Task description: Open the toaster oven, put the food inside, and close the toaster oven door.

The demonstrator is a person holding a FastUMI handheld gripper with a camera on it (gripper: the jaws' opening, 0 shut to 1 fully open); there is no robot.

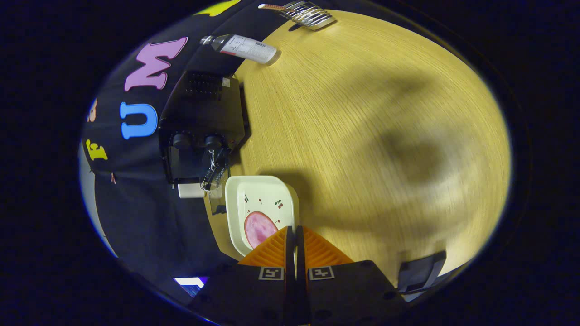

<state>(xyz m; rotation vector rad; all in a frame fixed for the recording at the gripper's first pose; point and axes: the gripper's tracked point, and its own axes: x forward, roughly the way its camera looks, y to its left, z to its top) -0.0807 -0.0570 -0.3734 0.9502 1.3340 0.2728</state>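
Tongs (295, 235) pinched together, nothing between them. Pink food slice (259, 228) sitting on the white plate (235, 199) just ahead, slightly left. Black toaster oven (199, 131) beyond the plate, door apparently dropped open. Loading and closing left, by the looks.

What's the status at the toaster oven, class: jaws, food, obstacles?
Gripper jaws closed, empty, above the plate's edge. Pink food slice on plate, not loaded. Toaster oven beyond the plate, door state unclear. Path looks clear.
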